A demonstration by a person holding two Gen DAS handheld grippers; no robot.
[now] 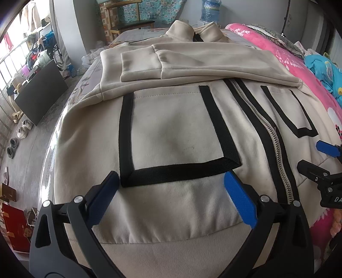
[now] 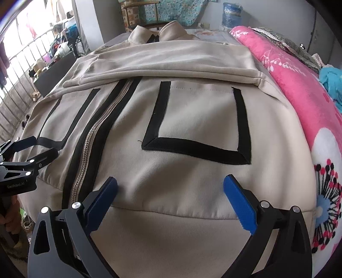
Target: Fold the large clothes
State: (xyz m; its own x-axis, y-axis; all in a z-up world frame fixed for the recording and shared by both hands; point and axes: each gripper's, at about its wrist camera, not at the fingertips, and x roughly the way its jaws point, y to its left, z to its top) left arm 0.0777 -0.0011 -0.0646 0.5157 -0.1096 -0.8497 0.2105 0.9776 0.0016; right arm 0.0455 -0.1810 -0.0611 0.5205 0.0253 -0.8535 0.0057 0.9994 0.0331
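A beige zip-up jacket (image 1: pixel 177 132) lies face up on the bed, its zipper (image 1: pixel 271 132) closed and both sleeves (image 1: pixel 192 64) folded across the chest. My left gripper (image 1: pixel 171 181) stands open just above the hem, below the left black-trimmed pocket (image 1: pixel 171 130), with only flat fabric between its blue pads. In the right wrist view, my right gripper (image 2: pixel 171 184) is open over the hem under the other pocket (image 2: pixel 198 119) of the jacket (image 2: pixel 132 162). Each gripper shows at the edge of the other's view: right gripper (image 1: pixel 314 156), left gripper (image 2: pixel 32 149).
A pink flowered blanket (image 2: pixel 299 85) runs along the bed's right side, with blue cloth (image 1: pixel 325 70) beyond it. Left of the bed lie a black cabinet (image 1: pixel 40 94), shoes (image 1: pixel 21 130) and a red box (image 1: pixel 12 224). A wooden chair (image 1: pixel 128 21) and a water bottle (image 1: pixel 210 10) stand behind.
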